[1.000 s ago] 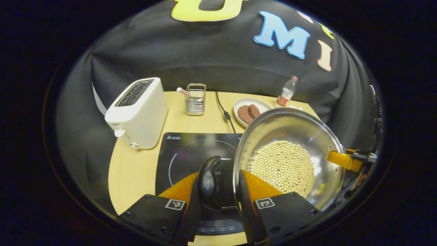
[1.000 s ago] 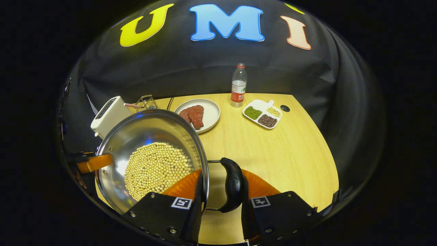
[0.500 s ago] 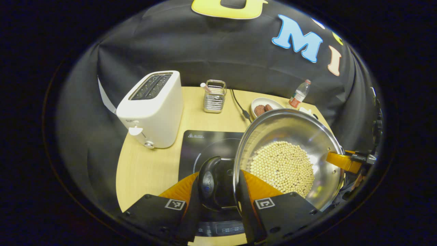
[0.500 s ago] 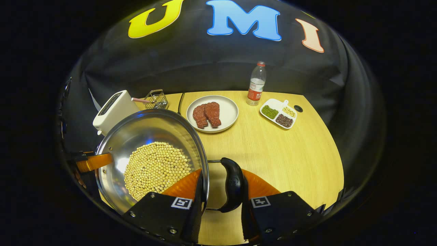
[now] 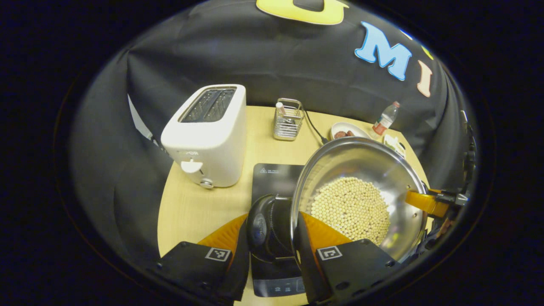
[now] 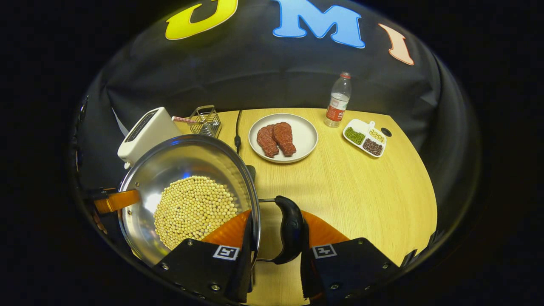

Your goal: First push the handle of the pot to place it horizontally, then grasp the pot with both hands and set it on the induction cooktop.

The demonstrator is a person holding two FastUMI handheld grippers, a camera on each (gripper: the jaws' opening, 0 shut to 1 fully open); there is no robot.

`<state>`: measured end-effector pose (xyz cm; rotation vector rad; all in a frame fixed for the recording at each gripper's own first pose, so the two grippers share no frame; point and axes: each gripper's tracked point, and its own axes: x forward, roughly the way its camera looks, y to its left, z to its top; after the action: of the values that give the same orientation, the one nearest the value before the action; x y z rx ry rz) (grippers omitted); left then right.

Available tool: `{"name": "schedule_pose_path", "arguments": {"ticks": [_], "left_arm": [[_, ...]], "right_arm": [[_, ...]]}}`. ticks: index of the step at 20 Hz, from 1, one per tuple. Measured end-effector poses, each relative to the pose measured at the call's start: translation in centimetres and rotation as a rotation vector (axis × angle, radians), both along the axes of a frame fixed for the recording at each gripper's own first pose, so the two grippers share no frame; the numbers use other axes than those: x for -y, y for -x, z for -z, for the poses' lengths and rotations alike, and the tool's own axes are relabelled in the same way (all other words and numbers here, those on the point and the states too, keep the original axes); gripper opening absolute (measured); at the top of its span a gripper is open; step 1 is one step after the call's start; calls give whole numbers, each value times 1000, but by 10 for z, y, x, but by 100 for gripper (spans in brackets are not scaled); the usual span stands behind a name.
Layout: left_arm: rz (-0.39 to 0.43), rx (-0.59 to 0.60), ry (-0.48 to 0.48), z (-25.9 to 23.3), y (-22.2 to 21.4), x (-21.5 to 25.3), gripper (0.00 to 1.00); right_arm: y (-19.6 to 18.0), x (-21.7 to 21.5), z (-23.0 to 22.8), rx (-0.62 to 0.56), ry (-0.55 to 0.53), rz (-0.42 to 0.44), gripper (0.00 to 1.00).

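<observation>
Pot point(image 5: 357, 199) of soybeans point(image 5: 350, 208) hangs level above the induction cooktop point(image 5: 272, 178) on the bench point(image 5: 191, 212), my left gripper point(image 5: 272, 250) and right gripper point(image 6: 274, 250) each clenched on a side handle so nothing spills.

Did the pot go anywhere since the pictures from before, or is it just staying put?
The pot is being carried, still held up: the toaster and plate of meat look nearer, and the cooktop has slid under it. Both tools, left and right, still clamp its handles. The beans haven't spilled.
</observation>
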<state>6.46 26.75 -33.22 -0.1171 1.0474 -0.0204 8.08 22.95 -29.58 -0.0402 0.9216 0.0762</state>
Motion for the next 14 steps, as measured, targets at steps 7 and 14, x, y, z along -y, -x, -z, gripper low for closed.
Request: {"name": "schedule_pose_path", "arguments": {"ticks": [7, 14], "left_arm": [[-2, -14, 3, 11, -5, -19, 56], [11, -24, 20, 33, -13, -27, 57]], "right_arm": [[-5, -17, 14, -19, -11, 11, 48], [-6, -26, 29, -29, -7, 31, 48]]}}
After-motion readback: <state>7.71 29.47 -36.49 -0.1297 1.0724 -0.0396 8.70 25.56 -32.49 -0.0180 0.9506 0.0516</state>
